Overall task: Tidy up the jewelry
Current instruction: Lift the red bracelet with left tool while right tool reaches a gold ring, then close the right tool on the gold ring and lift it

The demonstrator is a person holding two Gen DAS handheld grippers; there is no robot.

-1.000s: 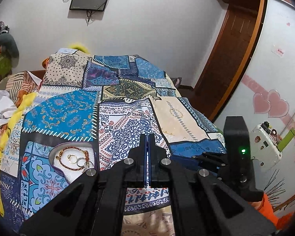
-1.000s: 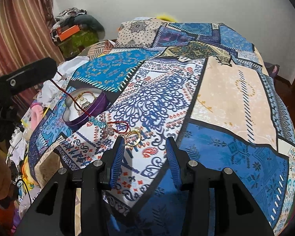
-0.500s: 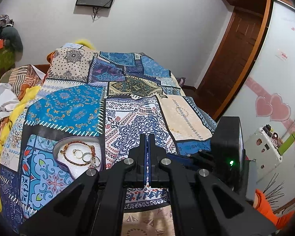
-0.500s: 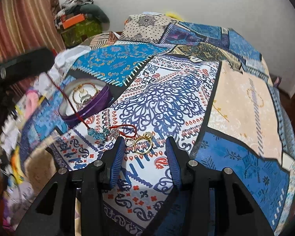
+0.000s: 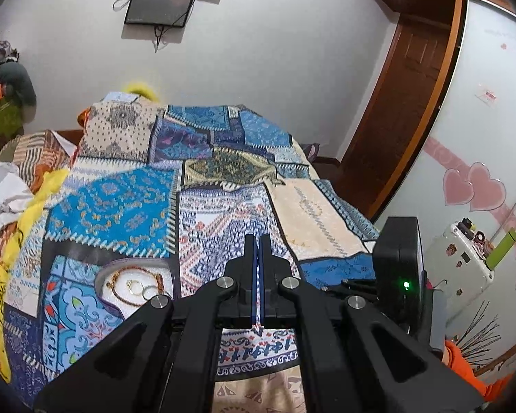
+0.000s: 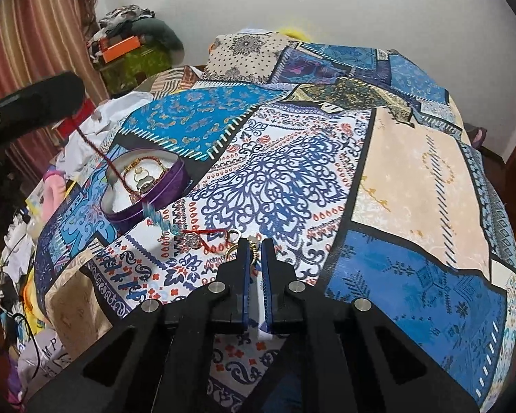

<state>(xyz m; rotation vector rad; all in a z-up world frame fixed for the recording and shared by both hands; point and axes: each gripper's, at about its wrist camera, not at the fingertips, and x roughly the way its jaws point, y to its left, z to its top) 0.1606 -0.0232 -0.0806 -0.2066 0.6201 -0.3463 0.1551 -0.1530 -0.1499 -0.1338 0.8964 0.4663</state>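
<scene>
Right gripper [image 6: 254, 251] fingers, spread a second ago, now pinching gold ring [image 6: 233, 252] on bed [image 6: 412, 179]; left gripper [image 5: 258, 247] pressed together on cord; tin [image 6: 175, 180] next.

Open bedspread [image 6: 378, 179] right, purple tin [image 6: 175, 180] and taut red cord [image 6: 96, 148] crossing left

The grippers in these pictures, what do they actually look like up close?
Both are matte black plastic. The left gripper and right gripper each have two flat fingers lined with blue pads, driven by angular black link arms pinned with round silver bolts. A black box beside the left gripper shows a small green light.
</scene>
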